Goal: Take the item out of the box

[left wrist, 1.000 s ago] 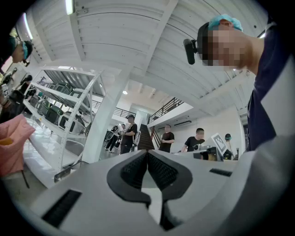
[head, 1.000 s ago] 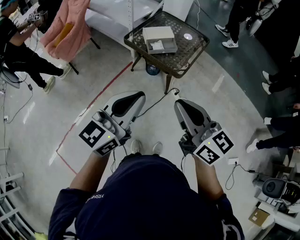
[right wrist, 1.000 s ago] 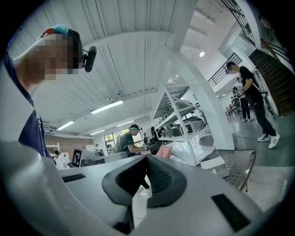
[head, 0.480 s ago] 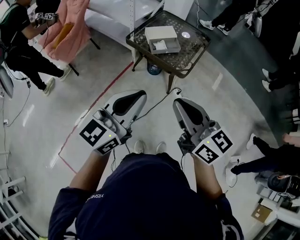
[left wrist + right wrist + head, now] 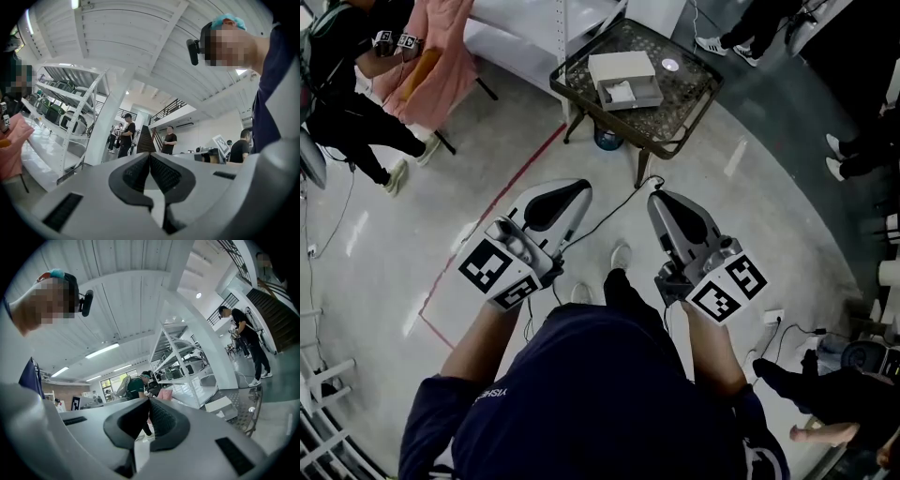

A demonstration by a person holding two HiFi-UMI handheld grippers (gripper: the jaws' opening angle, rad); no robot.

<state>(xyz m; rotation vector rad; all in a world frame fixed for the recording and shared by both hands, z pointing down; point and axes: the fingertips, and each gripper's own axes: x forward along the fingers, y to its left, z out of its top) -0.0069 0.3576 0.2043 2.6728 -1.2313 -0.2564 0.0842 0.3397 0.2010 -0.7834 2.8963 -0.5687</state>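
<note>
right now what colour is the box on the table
The box is white, clearest in the head view.

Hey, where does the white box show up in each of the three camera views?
Head view: the white box is at top centre, on the dark table.
Left gripper view: not in it.
Right gripper view: the box is at lower right, on the same table.
Shared landmark: the pink cloth, left of the box.
</note>
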